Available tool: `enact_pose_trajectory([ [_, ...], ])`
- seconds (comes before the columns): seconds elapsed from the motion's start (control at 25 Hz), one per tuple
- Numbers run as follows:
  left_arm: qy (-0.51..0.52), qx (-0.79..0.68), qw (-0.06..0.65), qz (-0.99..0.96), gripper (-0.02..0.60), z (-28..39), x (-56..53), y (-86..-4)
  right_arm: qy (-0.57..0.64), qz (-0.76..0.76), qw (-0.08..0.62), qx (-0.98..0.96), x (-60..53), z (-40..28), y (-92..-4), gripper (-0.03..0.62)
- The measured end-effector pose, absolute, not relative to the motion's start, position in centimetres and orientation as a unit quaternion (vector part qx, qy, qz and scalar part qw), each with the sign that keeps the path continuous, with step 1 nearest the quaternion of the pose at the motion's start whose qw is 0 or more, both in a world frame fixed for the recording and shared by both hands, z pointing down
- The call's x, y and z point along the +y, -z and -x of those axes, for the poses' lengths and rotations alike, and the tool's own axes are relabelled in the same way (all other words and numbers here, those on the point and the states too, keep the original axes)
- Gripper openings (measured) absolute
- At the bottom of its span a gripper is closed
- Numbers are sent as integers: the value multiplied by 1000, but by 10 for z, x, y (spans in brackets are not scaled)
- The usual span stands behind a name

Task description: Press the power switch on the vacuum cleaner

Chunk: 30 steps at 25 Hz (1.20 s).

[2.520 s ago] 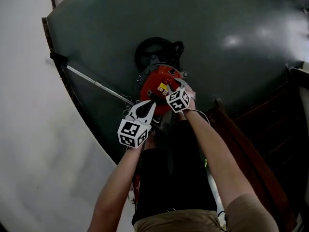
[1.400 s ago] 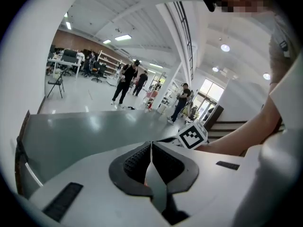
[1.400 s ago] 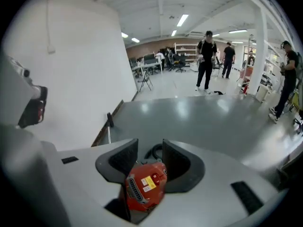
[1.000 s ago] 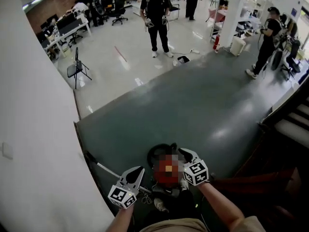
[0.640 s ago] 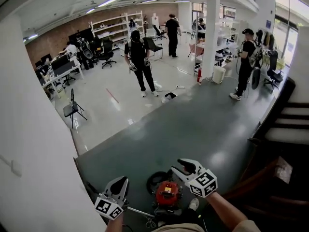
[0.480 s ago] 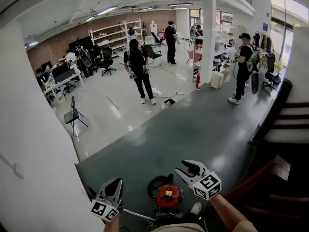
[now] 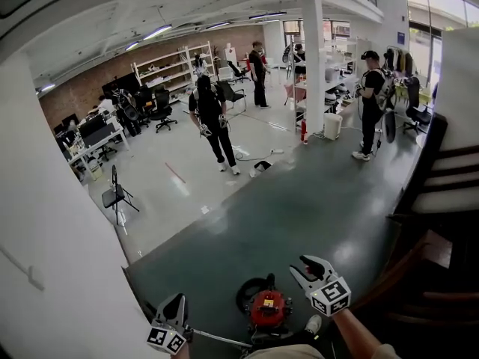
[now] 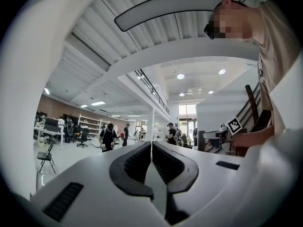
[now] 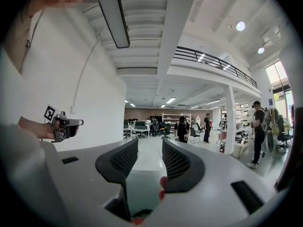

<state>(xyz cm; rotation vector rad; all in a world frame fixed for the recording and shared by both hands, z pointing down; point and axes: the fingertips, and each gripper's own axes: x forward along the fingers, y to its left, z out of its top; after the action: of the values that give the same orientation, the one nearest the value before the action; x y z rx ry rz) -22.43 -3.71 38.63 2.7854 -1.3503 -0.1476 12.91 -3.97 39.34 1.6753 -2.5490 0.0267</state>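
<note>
Head view: red vacuum cleaner (image 7: 268, 309) on dark floor (image 7: 299, 208), below and between both tools, touching neither. Left hand-held gripper (image 7: 174, 302): jaws pressed together, empty. Right hand-held gripper (image 7: 302, 266): jaws spread, empty.

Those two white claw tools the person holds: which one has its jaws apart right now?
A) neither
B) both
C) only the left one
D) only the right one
D: in its own view the right gripper shows a clear gap between its jaws, while the left gripper has its jaw tips meeting on nothing.
</note>
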Motion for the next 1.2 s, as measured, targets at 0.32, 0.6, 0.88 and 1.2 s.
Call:
enact_pose_trajectory([
  [0.32,32,-450,67,-890,6,228,-27,-445,-43,-554,65,-829,-38,-135,-442,164],
  [0.6,22,-451,72,-889,6,237,-23,-454,-53,-539,66,-838,-39,-109,-450,164],
  [0.88,25,-452,72,-889,6,231,-27,-448,-46,-541,90,-835,-38,-108,-456,108],
  [1.2,21,-453,78,-888,6,232,-26,-453,-28,-541,93,-835,-38,-104,-453,92],
])
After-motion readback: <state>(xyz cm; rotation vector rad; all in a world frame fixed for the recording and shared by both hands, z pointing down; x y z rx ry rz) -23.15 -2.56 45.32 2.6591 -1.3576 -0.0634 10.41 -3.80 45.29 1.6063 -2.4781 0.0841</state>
